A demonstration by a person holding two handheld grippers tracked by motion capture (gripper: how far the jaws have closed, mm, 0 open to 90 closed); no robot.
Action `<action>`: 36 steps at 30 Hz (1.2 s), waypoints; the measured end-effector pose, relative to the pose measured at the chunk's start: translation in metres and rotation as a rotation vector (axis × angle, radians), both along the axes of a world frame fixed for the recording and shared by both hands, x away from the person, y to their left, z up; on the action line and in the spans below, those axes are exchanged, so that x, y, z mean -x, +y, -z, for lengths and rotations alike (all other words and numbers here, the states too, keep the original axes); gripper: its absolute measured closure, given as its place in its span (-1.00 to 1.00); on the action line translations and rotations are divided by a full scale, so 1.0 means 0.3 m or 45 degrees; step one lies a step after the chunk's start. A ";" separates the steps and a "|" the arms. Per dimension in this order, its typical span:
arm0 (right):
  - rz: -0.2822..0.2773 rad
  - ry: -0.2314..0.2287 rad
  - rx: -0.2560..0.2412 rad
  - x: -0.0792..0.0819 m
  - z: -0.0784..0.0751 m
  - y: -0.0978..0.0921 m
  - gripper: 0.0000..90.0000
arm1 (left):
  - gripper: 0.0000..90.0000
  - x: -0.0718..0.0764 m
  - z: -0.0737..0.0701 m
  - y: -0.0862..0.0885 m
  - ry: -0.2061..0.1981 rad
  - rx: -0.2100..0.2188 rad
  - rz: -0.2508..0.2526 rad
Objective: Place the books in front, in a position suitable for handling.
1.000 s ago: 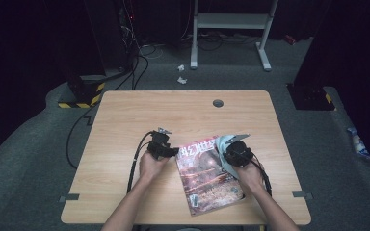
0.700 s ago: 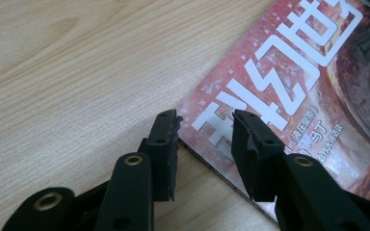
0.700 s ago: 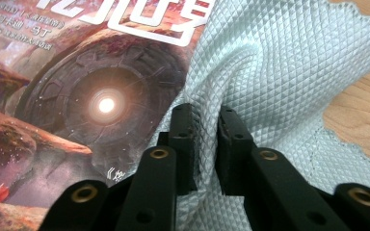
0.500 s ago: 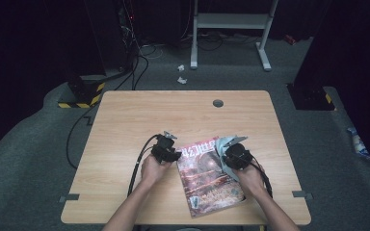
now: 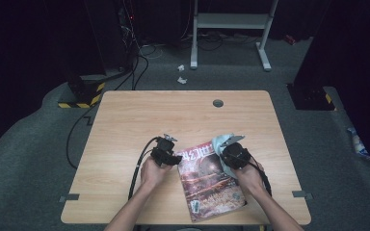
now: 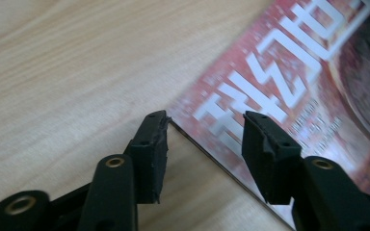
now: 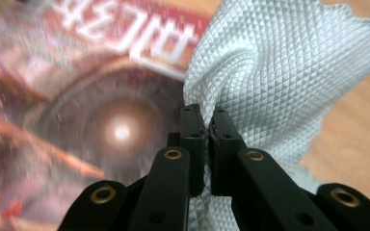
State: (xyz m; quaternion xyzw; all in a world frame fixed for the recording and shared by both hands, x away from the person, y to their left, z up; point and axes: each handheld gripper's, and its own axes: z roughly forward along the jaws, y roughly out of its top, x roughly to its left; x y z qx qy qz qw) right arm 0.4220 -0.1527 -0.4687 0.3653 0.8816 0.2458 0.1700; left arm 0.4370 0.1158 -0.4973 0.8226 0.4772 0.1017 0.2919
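Observation:
A red magazine (image 5: 209, 183) with white title letters lies near the table's front edge, tilted. My left gripper (image 5: 169, 153) sits at its upper left corner. In the left gripper view the gripper (image 6: 204, 127) is open, its jaws straddling that corner of the magazine (image 6: 289, 82). My right gripper (image 5: 231, 153) is over the magazine's upper right part. In the right gripper view it (image 7: 204, 125) is shut on a pale blue textured cloth (image 7: 270, 67) that hangs over the magazine cover (image 7: 77, 120).
The wooden table (image 5: 173, 120) has a round cable hole (image 5: 218, 103) near its far edge. Black cables (image 5: 137, 168) trail from the left gripper to the front. A white frame (image 5: 231, 29) and dark equipment stand on the floor beyond.
Both hands have shifted slightly toward the front of the table. The left gripper has closed in on the magazine's corner; the right one still holds the cloth on the cover.

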 end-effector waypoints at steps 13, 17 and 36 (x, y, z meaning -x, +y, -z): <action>-0.142 0.117 0.049 -0.014 0.066 0.213 0.92 | 0.05 -0.025 0.024 0.022 -0.013 0.043 -0.020; -0.288 0.161 -0.023 0.028 0.073 0.338 0.92 | 0.06 -0.024 0.026 0.026 -0.017 0.046 -0.006; 0.007 0.101 -0.035 -0.053 0.066 0.079 0.92 | 0.11 -0.019 0.030 0.025 -0.032 0.070 -0.005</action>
